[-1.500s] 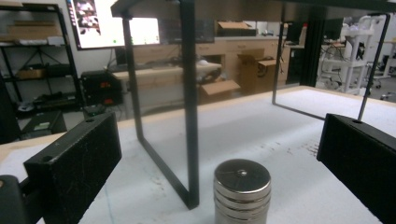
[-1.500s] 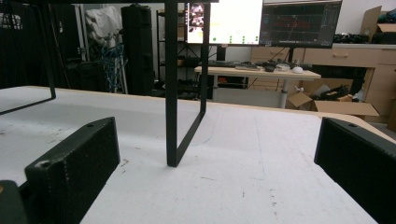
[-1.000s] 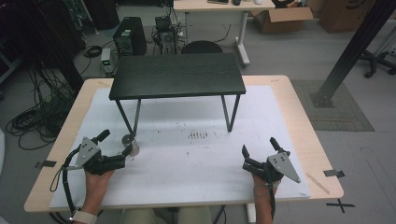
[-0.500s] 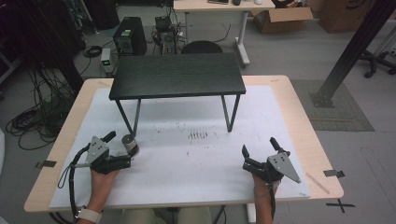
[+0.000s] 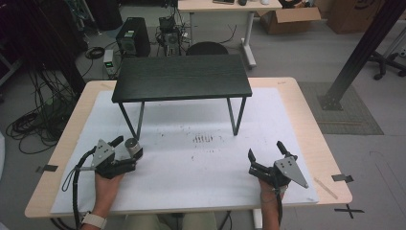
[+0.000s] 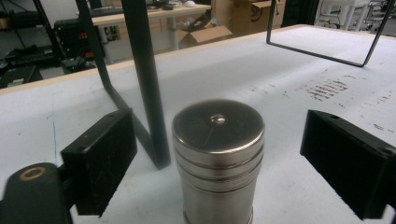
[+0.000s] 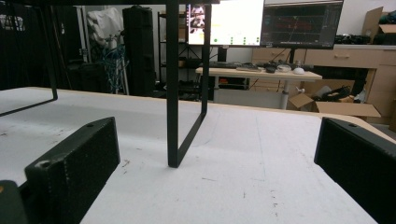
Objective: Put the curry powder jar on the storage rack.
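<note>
A small steel canister (image 5: 133,147) with a round lid stands upright on the white mat, at the left. My left gripper (image 5: 123,154) is open around it. In the left gripper view the canister (image 6: 217,156) stands between the two black pads (image 6: 100,158), with a gap on each side. My right gripper (image 5: 266,150) lies open at the right front of the mat. Nothing is between its pads (image 7: 74,172).
A low black table (image 5: 182,76) on thin metal legs stands at the middle back of the mat (image 5: 201,167). One leg (image 6: 144,84) rises just behind and left of the canister. Dark smudges (image 5: 203,139) mark the mat's centre. Another leg (image 7: 173,84) stands ahead of my right gripper.
My left gripper has slid forward and to the right, so the canister now stands between its open jaws. The right gripper has stayed in place.
</note>
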